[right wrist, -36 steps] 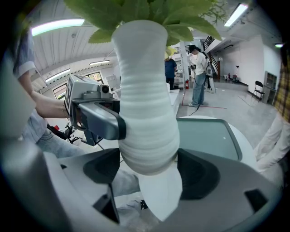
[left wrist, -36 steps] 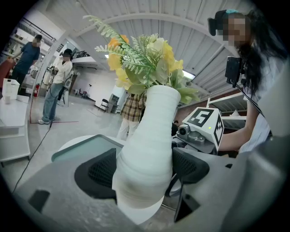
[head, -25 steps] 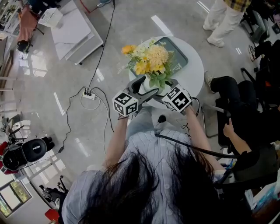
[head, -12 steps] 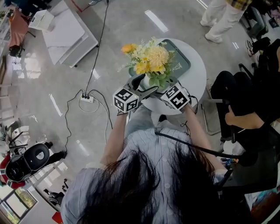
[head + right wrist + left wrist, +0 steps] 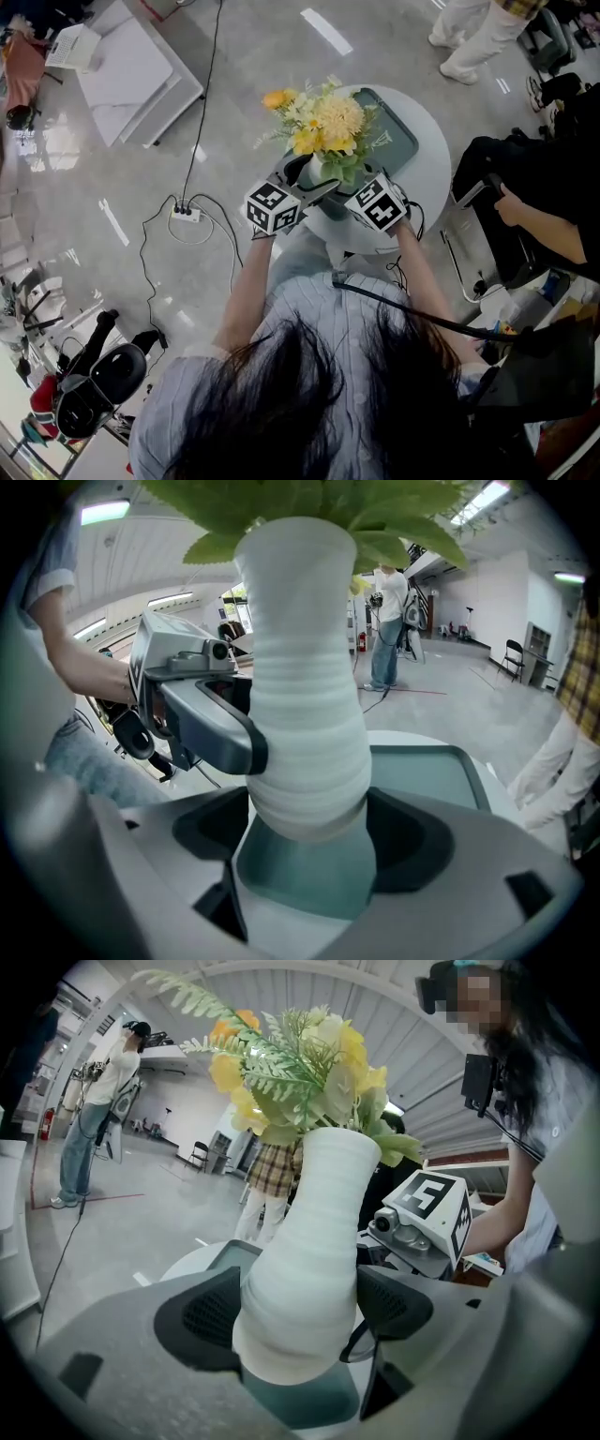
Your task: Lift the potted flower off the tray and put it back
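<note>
Head view: steeply down on a round white surface (image 5: 433, 178) carrying a dark green tray (image 5: 398, 131).
Potted flower (image 5: 326, 127): at the tray's near end, with yellow and cream blooms over a ribbed white pot (image 5: 305, 1260); leaning in the left gripper view, upright in the right gripper view.
Pot base: seemingly raised just above the tray, green tray floor showing beneath it; contact not ruled out.
Left gripper (image 5: 302, 180): clamped on the pot's lower body from the tray's left side, dark pads (image 5: 211, 1321) pressed against the ribs on both sides.
Right gripper (image 5: 345, 192): gripping the same pot low down from the tray's near right, pads (image 5: 422, 841) tight against the pot.
Marker cubes: one on each gripper, just short of the tray's near edge.
Floor: glossy grey, with a power strip (image 5: 190, 208) and looping cable well left of the tray.
People: seated person (image 5: 534, 197) right of the tray, standing person (image 5: 469, 37) beyond its far end.
</note>
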Demonstrator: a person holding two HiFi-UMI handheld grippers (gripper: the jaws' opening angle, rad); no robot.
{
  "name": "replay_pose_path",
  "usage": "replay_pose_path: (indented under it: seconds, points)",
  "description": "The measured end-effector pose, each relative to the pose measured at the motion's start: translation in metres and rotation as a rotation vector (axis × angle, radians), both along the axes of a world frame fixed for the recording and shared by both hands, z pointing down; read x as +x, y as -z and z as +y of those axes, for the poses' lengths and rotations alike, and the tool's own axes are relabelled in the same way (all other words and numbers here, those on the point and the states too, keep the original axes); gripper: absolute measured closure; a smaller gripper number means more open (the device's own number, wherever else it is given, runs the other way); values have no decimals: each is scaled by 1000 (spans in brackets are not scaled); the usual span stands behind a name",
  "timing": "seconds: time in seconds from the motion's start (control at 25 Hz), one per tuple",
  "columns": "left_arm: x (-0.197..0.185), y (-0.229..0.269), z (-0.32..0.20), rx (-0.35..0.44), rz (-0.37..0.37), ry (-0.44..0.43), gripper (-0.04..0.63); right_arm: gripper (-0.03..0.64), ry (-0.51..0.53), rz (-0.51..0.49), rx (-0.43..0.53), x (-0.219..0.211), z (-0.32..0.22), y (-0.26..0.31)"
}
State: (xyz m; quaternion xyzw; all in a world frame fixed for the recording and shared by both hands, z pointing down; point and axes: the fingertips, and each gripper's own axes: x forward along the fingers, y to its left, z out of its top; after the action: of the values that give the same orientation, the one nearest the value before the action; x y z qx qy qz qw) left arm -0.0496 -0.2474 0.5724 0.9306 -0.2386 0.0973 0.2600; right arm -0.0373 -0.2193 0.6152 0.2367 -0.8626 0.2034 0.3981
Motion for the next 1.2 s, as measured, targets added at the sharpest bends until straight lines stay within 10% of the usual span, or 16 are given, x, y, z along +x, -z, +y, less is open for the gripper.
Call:
replay_pose_path:
  seconds: [1.2]
  points:
    - [1, -43, -26, 24, -100, -96, 209, 232, -46, 46, 142, -5, -34, -32]
